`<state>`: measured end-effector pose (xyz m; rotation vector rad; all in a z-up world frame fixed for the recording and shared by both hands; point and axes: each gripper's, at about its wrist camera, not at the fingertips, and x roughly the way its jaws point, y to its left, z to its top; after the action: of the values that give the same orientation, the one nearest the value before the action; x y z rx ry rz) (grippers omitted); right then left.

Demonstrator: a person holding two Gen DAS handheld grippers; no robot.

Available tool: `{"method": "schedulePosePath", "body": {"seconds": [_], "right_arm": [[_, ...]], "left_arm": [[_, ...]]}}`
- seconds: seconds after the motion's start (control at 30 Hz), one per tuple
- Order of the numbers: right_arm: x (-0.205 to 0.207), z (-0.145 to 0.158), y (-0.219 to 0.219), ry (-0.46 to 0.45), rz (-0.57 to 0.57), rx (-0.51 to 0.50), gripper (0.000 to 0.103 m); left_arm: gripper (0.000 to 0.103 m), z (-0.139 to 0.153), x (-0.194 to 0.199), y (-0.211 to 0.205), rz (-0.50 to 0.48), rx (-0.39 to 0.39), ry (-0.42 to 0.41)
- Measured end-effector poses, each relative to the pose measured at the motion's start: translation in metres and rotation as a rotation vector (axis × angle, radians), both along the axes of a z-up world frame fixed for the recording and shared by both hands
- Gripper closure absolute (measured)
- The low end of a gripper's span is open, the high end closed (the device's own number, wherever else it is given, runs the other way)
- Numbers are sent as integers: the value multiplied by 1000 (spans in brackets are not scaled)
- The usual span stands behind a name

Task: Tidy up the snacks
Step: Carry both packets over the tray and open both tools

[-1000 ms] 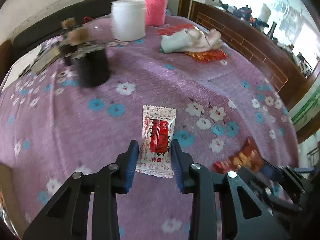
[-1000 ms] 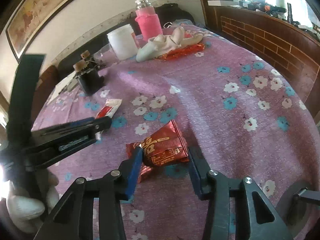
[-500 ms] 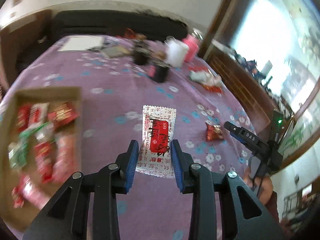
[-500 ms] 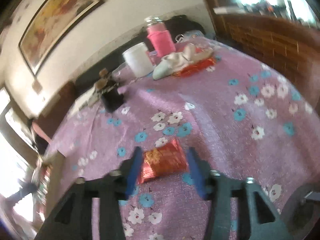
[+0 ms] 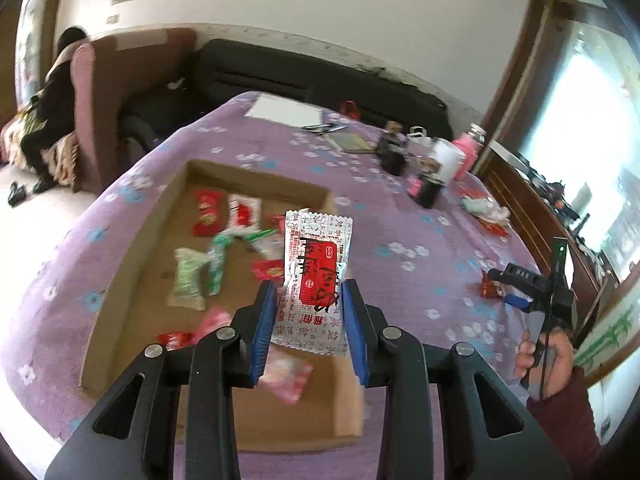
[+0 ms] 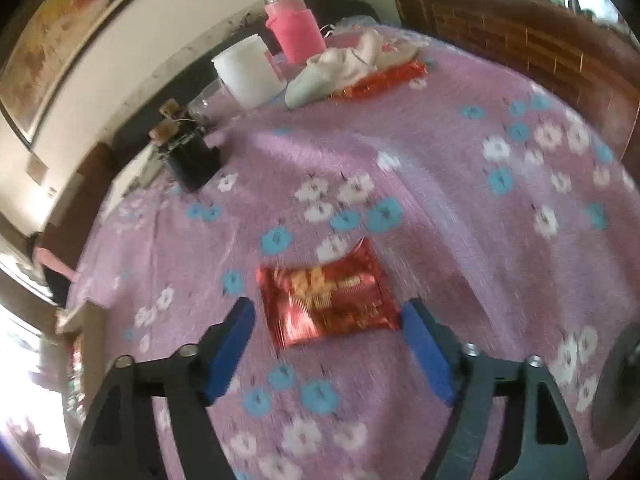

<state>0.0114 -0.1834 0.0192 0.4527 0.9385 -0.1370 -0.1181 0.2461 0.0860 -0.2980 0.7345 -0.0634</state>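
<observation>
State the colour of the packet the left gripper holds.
White with a red panel and black writing; clearest in the left wrist view.

**Foil, film, cardboard and cloth**

The white-and-red sachet [image 5: 316,280] is glossy printed plastic film with crimped, serrated ends. The red packet [image 6: 330,300] looks like shiny, crinkled metallic foil. The shallow box [image 5: 132,280] is matt brown cardboard. A purple flowered cloth [image 6: 460,168] with a fine woven, matt texture covers the counter. Both tongs [image 5: 308,320] [image 6: 328,354] are matt black plastic with blue ribbed pads and bright metal screws.
</observation>
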Motion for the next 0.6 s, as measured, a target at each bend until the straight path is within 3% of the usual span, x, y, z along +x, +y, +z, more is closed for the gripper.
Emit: {"method": "schedulePosePath", "body": {"seconds": [0.13,0.2,0.27,0.3,0.4,0.6], "right_arm": [[26,-2,6,50,-44,-20,16],[35,-3,17,91,-27,-119,19],[33,-3,29,108,0,-232,47],[29,-3,33,99,28,-255,47],[15,-3,32,72,68,-220,49],[-11,16,41,-16,177,-21,50]], "left_arm": [[72,-15,-1,21,52,-22,32],[72,-19,-6,32,73,-41,37],[72,-21,-9,40,87,-46,35],[72,-23,-11,44,93,-48,37],[72,-30,-15,53,102,-52,51],[72,-43,-19,64,122,-45,93]]}}
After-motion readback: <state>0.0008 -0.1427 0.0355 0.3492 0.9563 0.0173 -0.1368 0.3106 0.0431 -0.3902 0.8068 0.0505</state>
